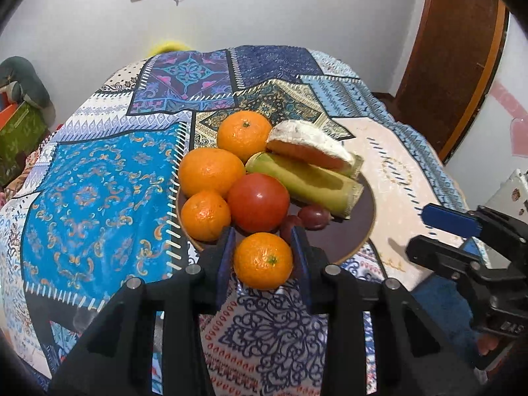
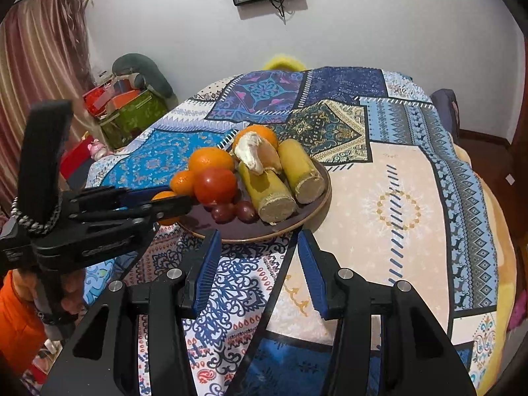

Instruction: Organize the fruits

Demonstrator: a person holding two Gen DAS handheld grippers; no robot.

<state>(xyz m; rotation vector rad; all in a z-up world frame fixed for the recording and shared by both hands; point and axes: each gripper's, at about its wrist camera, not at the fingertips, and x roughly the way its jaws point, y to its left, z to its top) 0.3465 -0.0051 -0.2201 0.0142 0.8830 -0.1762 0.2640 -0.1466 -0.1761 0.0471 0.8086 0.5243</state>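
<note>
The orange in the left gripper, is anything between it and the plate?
Nothing visible blocks it. The orange sits between the left gripper's pads at the plate's near rim. The bare patch just beyond is small, hemmed by the tomato and two small dark red fruits.

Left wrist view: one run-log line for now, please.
left gripper: shut on orange at plate rim | right gripper: open, nothing held | fruit piled on plate

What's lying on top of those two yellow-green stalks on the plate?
A cut wedge of fruit, with a white rind and orange flesh, rests across the two stalks. Where it lies, it covers part of them, so their far ends on the plate are hidden.
</note>
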